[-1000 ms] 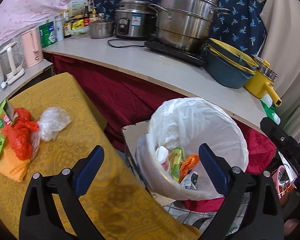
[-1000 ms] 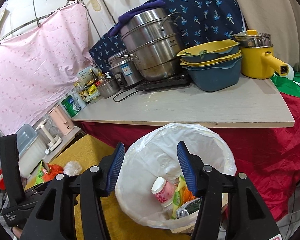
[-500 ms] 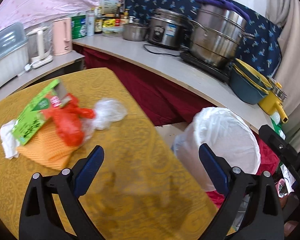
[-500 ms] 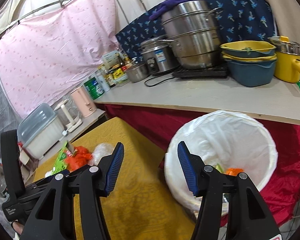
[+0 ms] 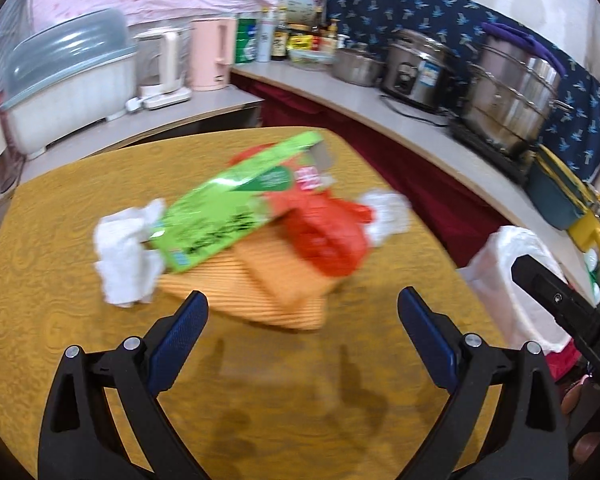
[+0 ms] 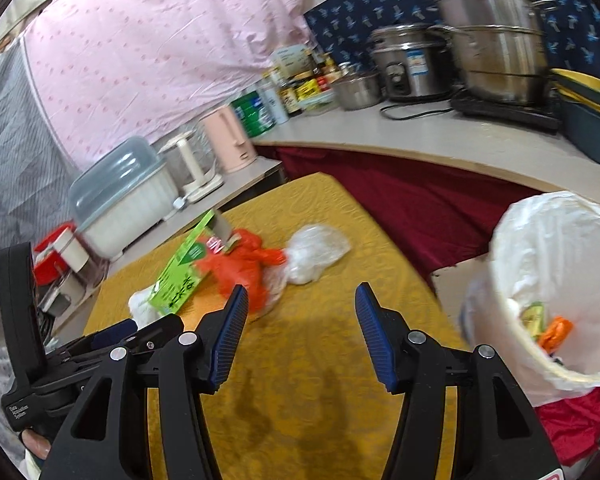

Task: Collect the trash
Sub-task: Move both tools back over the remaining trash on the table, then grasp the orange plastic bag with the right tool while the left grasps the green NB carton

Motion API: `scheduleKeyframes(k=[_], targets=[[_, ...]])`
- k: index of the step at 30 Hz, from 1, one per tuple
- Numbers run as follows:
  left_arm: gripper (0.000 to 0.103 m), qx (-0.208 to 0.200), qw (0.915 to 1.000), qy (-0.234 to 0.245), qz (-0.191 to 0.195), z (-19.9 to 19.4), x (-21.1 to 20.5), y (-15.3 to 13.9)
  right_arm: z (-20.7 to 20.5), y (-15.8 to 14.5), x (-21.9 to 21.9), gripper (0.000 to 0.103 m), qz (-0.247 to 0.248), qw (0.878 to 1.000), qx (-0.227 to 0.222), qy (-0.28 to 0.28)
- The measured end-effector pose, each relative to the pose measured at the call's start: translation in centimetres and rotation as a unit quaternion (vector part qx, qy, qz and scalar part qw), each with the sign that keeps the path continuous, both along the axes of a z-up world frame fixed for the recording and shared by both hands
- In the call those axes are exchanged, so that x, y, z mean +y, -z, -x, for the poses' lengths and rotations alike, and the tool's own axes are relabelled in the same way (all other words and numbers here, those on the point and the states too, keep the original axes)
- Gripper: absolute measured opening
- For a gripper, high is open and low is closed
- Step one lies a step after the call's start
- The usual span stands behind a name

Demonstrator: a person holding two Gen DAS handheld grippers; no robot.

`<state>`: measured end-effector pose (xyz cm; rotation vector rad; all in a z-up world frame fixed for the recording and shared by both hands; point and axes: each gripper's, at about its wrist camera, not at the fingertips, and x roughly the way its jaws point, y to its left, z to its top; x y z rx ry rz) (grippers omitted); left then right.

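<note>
Holding wrappers, white-lined trash bin, beside yellow table

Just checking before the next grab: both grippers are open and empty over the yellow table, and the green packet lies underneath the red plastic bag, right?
Not quite. The green packet lies on top of the red plastic bag, not underneath it; the left wrist view shows it overlapping the bag. The rest holds: the left gripper and right gripper are open and empty over the yellow table.
</note>
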<state>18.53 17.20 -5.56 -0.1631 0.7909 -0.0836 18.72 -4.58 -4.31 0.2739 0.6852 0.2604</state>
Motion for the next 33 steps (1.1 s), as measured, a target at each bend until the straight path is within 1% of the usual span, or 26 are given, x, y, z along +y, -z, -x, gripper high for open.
scheduleKeyframes(k=[4,7,11,16,20,24,26,27,28,30,32,33], targets=[[0.091,0.007,0.9998,-0.018,-0.003,-0.1,3.6,1.1,-1.9,1.2,3.7,0.055,0.008,0.999,0.014,-0.029],[0.091,0.009,0.9994,-0.033,0.003,-0.3,6.0,1.6,-3.6,2.1,6.0,0.06,0.014,0.999,0.021,-0.043],[0.091,0.013,0.9985,-0.05,0.017,-1.5,8.6,2.0,-5.8,3.1,8.2,0.062,0.026,0.998,0.028,-0.051],[0.091,0.007,0.9986,-0.046,0.026,-3.1,9.5,2.0,-8.6,4.8,10.1,0.062,0.042,0.997,0.042,-0.053],[0.091,-0.001,0.9994,-0.029,0.017,-4.8,9.1,2.2,-10.0,5.7,11.0,0.062,0.043,0.996,0.049,-0.054],[0.091,-0.005,1.0,-0.007,0.005,-6.5,8.4,2.8,-10.5,6.4,11.2,0.062,0.043,0.996,0.055,-0.056],[0.091,-0.006,1.0,0.004,0.004,-7.3,8.3,3.2,-10.4,6.6,11.2,0.053,0.043,0.996,0.055,-0.057],[0.091,-0.006,0.9999,0.008,0.004,-7.6,8.2,3.3,-10.5,6.8,11.1,0.046,0.042,0.996,0.057,-0.058],[0.091,-0.007,0.9998,0.016,0.005,-7.8,8.0,3.5,-10.5,6.8,11.1,0.041,0.039,0.996,0.06,-0.061],[0.09,-0.006,0.9996,0.029,0.004,-8.3,7.8,3.7,-10.3,6.8,10.9,0.034,0.028,0.995,0.061,-0.067],[0.089,-0.002,0.999,0.044,0.007,-8.4,7.4,4.0,-9.9,6.6,10.8,0.03,0.023,0.995,0.059,-0.073],[0.088,-0.002,0.999,0.045,0.005,-8.2,7.2,4.1,-9.6,6.5,10.7,0.028,0.019,0.995,0.057,-0.075]])
